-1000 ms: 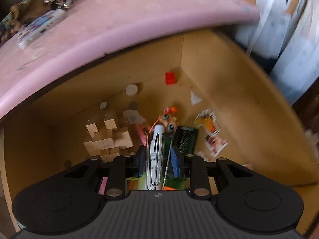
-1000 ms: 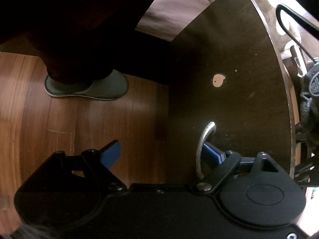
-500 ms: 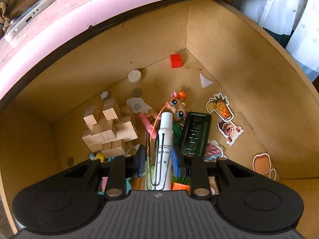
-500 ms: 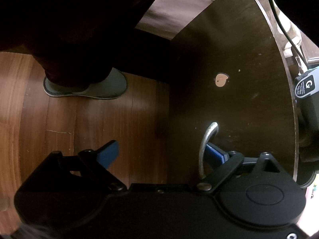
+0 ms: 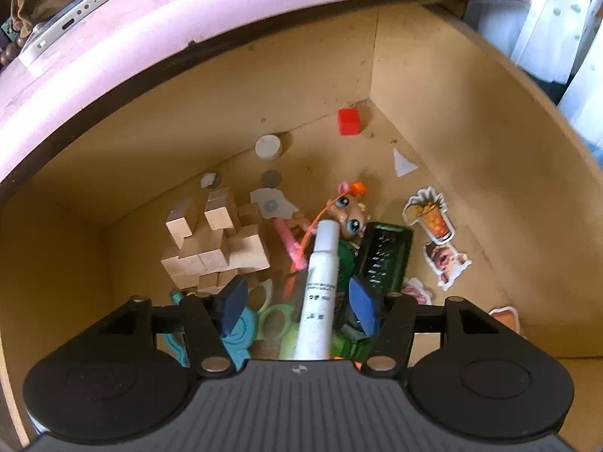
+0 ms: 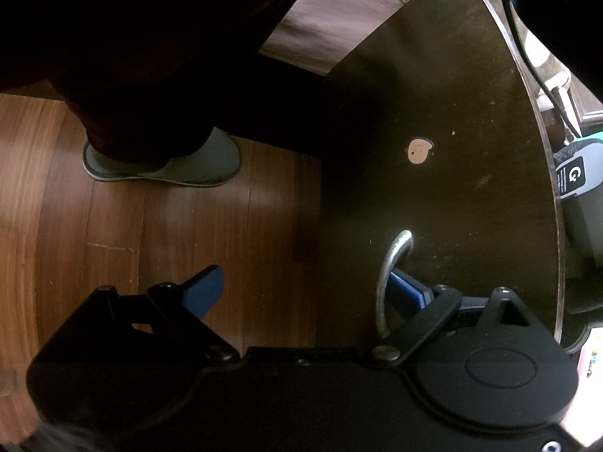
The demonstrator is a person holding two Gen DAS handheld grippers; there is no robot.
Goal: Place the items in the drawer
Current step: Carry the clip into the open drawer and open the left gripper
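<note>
The open wooden drawer (image 5: 452, 120) fills the left wrist view. My left gripper (image 5: 297, 301) is open above it, blue pads apart. A white marker pen (image 5: 320, 286) lies between the pads, free of both, on top of the drawer's clutter. In the right wrist view my right gripper (image 6: 309, 290) is open, its right pad (image 6: 409, 290) hooked behind the metal handle (image 6: 390, 267) of the dark drawer front (image 6: 452, 150); the left pad (image 6: 203, 290) hangs over the floor.
The drawer holds wooden blocks (image 5: 215, 241), a toy figure (image 5: 348, 214), a green calculator (image 5: 384, 256), a red cube (image 5: 348, 121), stickers (image 5: 429, 216) and green scissors (image 5: 275, 316). A pink tabletop (image 5: 226, 19) with a phone (image 5: 68, 30) overhangs. A slippered foot (image 6: 162, 165) stands on the wood floor.
My left gripper has opened and let go of the white pen, which now rests in the drawer. The gripper moved deeper over the drawer. The right gripper has stayed at the handle.
</note>
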